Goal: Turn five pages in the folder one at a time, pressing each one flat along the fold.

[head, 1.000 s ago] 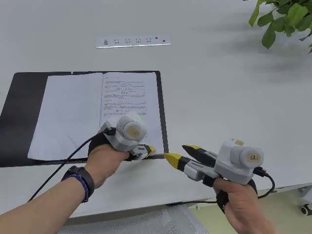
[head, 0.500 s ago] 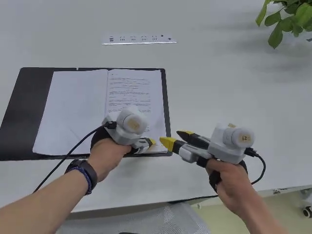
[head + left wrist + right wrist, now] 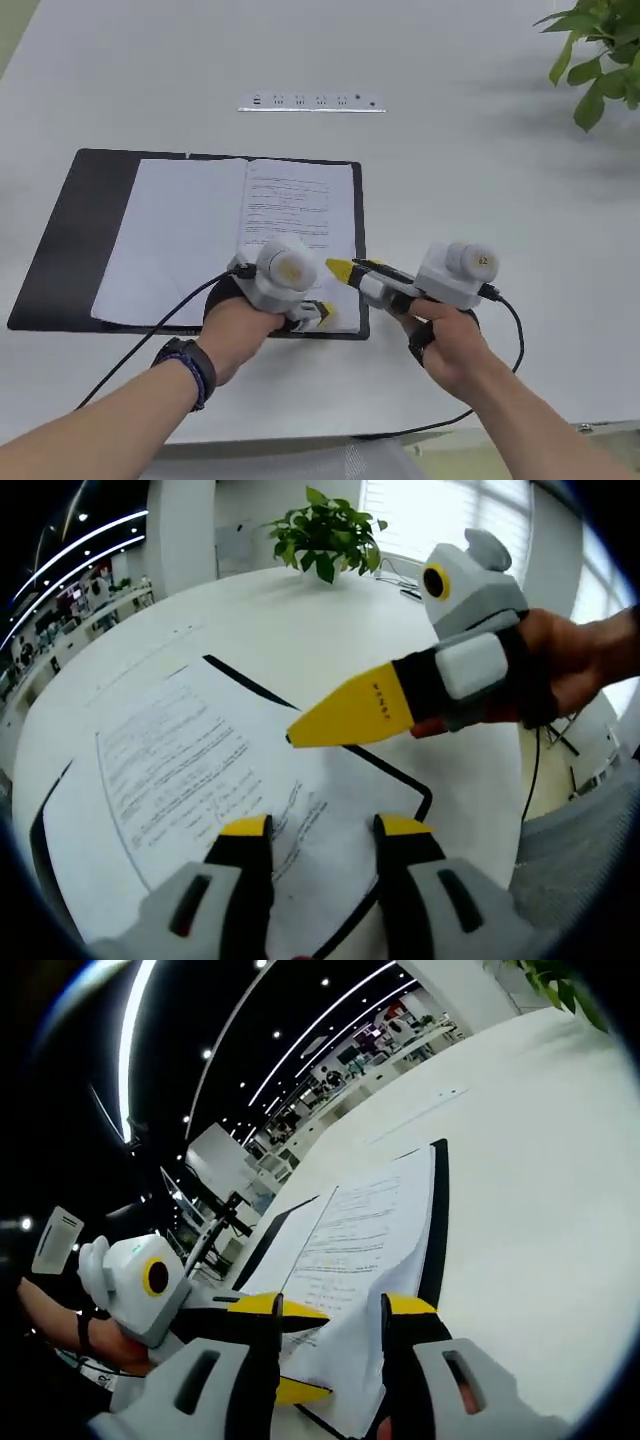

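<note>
Jaws of the left gripper (image 3: 322, 828) are standing spread apart and are gripping nothing. Their yellow tips are hovering low over the near right corner of the printed page (image 3: 300, 200), and I cannot tell if they are touching the paper. Jaws of the right gripper (image 3: 335, 1310) are also standing spread, with nothing between them. They are pointing from the right side toward the right edge of the same page, just beside the tips of the left gripper. In the left gripper view the yellow tip of the right gripper is hanging above the right border of the folder (image 3: 75, 240).

The folder is lying open and flat on the white counter (image 3: 500, 180), toward the left side of the counter and a little back from its near edge. Its black cover is showing as a wide band at the left and as a thin border at the right and near sides. It is holding white sheets: the left-hand sheet (image 3: 180, 240) is showing a blank face, and the printed page at the right is carrying lines of small text.

The left hand (image 3: 235, 335) and the right hand (image 3: 445, 340) are each holding a gripper, and the left wrist is wearing a dark band (image 3: 188, 362). A white power strip (image 3: 312, 102) is lying beyond the folder, toward the far edge, and green plant leaves (image 3: 600, 50) are hanging over the far right corner.
</note>
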Available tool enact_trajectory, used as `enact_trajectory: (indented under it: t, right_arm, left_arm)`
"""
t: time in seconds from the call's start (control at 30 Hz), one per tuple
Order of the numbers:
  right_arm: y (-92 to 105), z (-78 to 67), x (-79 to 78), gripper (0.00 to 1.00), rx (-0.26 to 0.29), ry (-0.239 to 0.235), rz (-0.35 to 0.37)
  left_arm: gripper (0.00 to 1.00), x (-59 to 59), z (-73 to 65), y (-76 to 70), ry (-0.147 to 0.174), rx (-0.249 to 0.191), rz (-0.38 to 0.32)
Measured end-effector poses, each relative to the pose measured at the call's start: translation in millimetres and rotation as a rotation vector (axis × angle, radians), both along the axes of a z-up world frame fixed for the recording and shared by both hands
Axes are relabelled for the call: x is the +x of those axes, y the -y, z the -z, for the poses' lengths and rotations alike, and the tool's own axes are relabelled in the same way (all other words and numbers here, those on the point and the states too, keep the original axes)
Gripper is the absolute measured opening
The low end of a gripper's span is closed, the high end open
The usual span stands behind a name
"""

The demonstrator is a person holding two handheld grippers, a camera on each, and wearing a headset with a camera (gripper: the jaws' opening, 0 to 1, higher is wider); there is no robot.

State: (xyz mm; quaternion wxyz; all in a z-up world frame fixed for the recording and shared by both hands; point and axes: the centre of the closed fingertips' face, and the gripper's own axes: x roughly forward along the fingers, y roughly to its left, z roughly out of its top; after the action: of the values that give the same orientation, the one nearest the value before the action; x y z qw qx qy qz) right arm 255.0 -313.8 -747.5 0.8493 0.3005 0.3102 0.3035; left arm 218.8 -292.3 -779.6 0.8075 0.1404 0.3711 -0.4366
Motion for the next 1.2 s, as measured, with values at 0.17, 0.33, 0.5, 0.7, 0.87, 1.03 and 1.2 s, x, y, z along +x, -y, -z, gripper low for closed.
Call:
enact_trajectory:
  t: [0.17,0.33,0.5,0.7,0.87,1.03,1.2]
  right_arm:
    - [0.4,-2.9,-2.8,0.19,0.026,0.004,0.022]
    - [-4.2,-4.2,-11.4,0.09,0.042,-0.006,0.015]
    - [-13.9,-7.0,-20.7,0.01,0.047,-0.003,-0.007]
    - [-17.5,-13.2,-21.5,0.0,0.067,-0.001,0.011]
    - [-18.0,-16.6,-20.6,0.0,0.062,0.005,0.017]
    - [-22.2,-24.0,-19.2,0.0,0.068,0.013,0.023]
    - [-32.1,-33.8,-15.4,0.0,0.078,0.028,0.018]
  left_arm:
    - [0.44,-3.8,-10.2,-8.5,-0.038,-0.037,-0.067]
    - [0.47,-9.4,-22.8,-19.3,-0.03,-0.051,-0.095]
    - [0.48,-11.1,-34.8,-31.8,-0.007,-0.063,-0.122]
    - [0.49,-12.2,-45.1,-59.7,0.021,-0.062,-0.169]
    - [0.5,-22.7,-42.0,-79.3,0.02,-0.046,-0.193]
    - [0.5,-30.2,-44.3,-96.1,0.021,-0.042,-0.218]
    - [0.51,-29.2,-54.4,-111.8,0.043,-0.057,-0.258]
